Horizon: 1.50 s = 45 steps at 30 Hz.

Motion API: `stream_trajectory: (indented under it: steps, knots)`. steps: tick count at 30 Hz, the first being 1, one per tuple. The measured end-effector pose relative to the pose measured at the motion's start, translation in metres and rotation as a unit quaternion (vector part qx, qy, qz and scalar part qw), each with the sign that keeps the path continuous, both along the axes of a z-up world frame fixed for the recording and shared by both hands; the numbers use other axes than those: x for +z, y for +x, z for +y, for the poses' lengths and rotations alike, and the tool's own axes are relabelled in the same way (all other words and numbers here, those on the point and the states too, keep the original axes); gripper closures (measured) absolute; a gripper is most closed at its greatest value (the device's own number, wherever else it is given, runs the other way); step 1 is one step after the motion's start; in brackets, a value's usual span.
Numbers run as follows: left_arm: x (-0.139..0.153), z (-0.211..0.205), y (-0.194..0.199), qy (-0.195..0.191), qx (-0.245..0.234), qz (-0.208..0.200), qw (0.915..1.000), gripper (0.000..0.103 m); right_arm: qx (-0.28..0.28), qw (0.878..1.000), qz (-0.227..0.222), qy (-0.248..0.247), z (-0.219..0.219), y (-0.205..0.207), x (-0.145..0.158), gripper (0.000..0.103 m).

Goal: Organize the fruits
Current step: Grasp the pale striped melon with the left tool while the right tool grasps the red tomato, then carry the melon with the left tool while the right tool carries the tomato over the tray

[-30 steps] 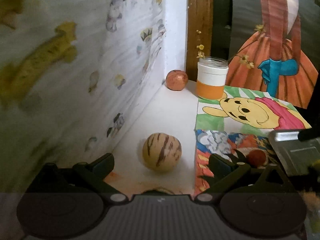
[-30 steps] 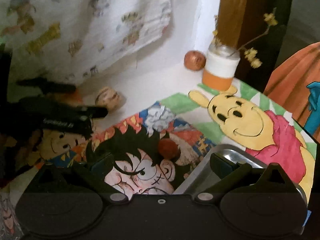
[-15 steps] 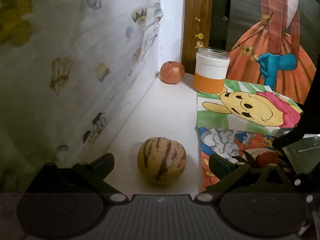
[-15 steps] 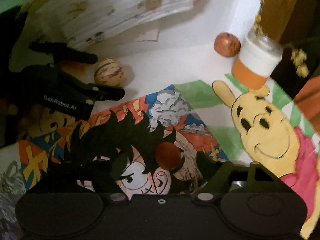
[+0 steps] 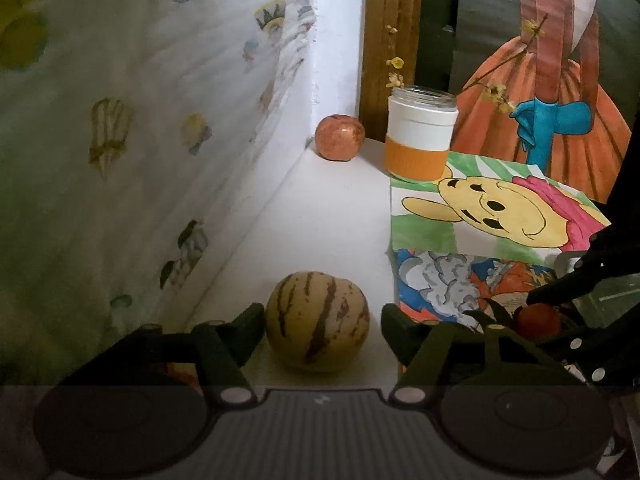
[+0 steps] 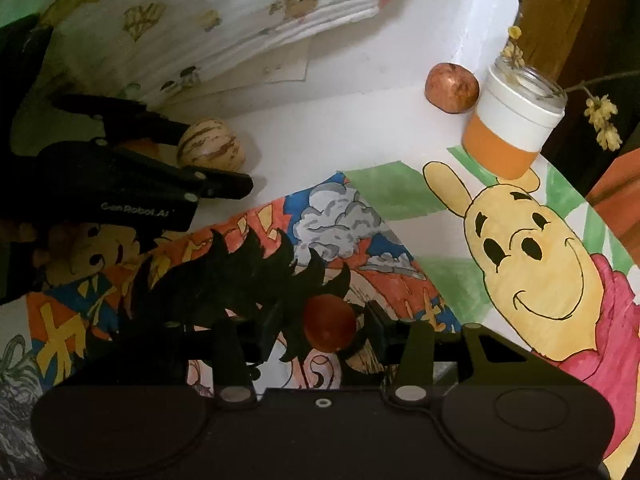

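Observation:
A striped yellow melon-like fruit [image 5: 317, 322] lies on the white table between the fingers of my open left gripper [image 5: 322, 326]; the left finger touches or nearly touches it. It also shows in the right wrist view [image 6: 211, 149], with the left gripper [image 6: 216, 158] around it. A small red fruit [image 6: 329, 327] lies on the cartoon picture between the fingers of my open right gripper [image 6: 322, 330]. It shows in the left wrist view [image 5: 536, 320] too. A reddish apple [image 5: 339, 137] sits in the far corner.
A white and orange glass jar [image 5: 420, 138] with dried flowers stands next to the apple. A patterned curtain [image 5: 140, 120] hangs along the left. Cartoon pictures [image 6: 520, 248] cover the table. A metal tray [image 5: 608, 296] lies at the right.
Both grippers have moved forward and down. The striped fruit now sits between the left fingers, and the red fruit between the right fingers.

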<state>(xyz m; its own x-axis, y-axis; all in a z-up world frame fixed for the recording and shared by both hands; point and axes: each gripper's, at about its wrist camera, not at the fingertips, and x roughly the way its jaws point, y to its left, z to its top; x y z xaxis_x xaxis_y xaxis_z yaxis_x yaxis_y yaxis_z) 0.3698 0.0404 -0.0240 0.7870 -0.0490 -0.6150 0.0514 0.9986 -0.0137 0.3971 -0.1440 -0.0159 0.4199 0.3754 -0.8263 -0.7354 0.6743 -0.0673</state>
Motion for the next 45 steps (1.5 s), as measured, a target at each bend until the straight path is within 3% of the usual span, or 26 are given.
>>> stream_trajectory:
  steps: [3, 5, 7, 17, 28, 45]
  knots:
    - [-0.001, -0.002, 0.001, 0.007, 0.005, -0.002, 1.0000, 0.046, -0.002, 1.000, 0.000, 0.001, -0.001, -0.001, 0.000, 0.060]
    - [0.000, -0.001, 0.000, 0.004, 0.006, -0.001, 1.0000, 0.046, -0.008, 1.000, -0.003, 0.002, -0.001, -0.001, -0.001, 0.070]
    - [0.000, -0.002, -0.002, 0.006, 0.007, -0.001, 1.0000, 0.046, -0.011, 1.000, -0.007, 0.003, 0.000, -0.002, -0.001, 0.072]
    - [0.015, -0.009, -0.020, -0.012, -0.008, -0.002, 0.9999, 0.046, -0.006, 1.000, -0.006, 0.011, -0.001, -0.015, 0.004, 0.073]
    - [0.039, -0.021, -0.059, -0.045, -0.025, -0.012, 0.9986, 0.046, -0.016, 0.998, -0.026, 0.050, -0.015, -0.058, 0.037, 0.073]
    - [0.074, -0.059, -0.125, -0.082, -0.060, -0.026, 0.9944, 0.046, -0.077, 0.991, -0.073, 0.087, -0.078, -0.139, 0.083, 0.073]
